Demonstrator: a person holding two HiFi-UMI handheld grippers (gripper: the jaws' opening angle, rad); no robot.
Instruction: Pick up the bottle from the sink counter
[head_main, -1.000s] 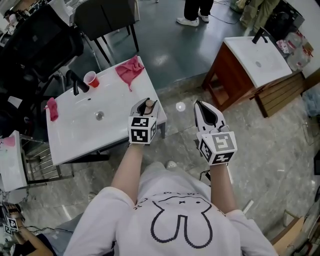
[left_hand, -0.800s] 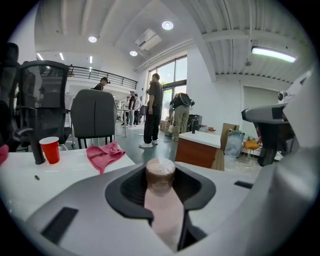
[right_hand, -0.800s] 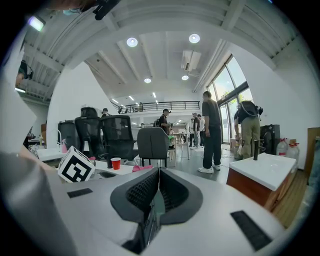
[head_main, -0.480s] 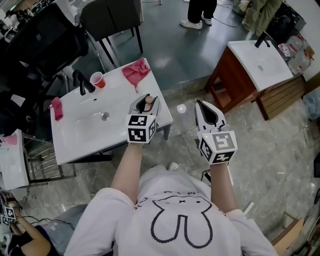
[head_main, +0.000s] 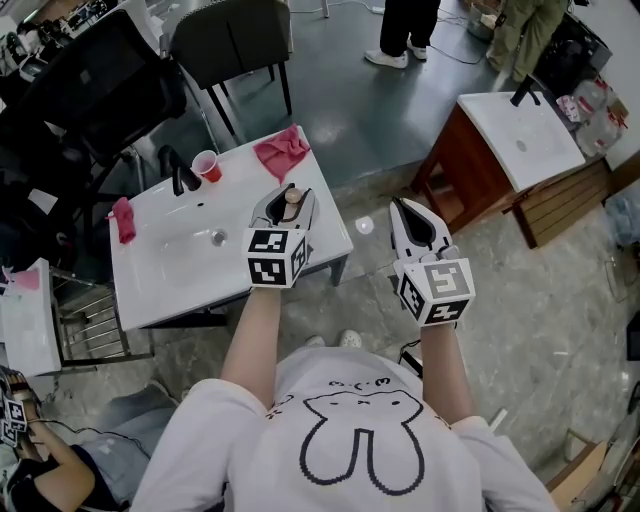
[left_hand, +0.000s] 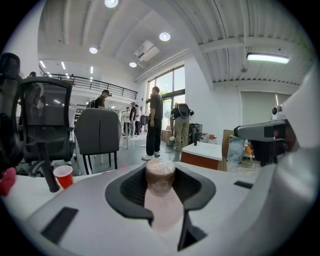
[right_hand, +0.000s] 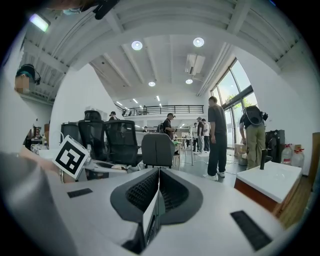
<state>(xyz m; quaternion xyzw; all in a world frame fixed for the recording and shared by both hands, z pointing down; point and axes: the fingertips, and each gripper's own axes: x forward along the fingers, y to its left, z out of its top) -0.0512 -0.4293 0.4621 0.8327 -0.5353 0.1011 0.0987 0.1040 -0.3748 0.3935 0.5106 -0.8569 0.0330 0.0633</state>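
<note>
White sink counter (head_main: 160, 290), head view: it stands to the person's front left, with a black faucet (head_main: 180, 172) at its far edge.
Red cup (head_main: 208, 166): on the counter, just beside the faucet.
Pink cloth (head_main: 282, 152): on the counter's far right corner.
Left gripper (head_main: 286, 203): over the counter's right part, jaws clamped on the bottle (head_main: 292, 197).
Bottle, head view: only its brownish top shows between the jaw tips, above the counter's right side.
Right gripper (head_main: 402, 211): off the counter's right edge, over the floor, well apart from the bottle.

Left gripper (left_hand: 161, 172), left gripper view: both jaws press on the bottle (left_hand: 160, 192), which stands upright between them, its base hidden.
Cup and faucet: the red cup (left_hand: 63, 176) sits beside the faucet (left_hand: 47, 175) on the counter, low at the left.

Right gripper (right_hand: 158, 172), right gripper view: jaws closed together with nothing between them.
Marker cube (right_hand: 73, 156): the left gripper's cube shows at the left, on the counter side.
</note>
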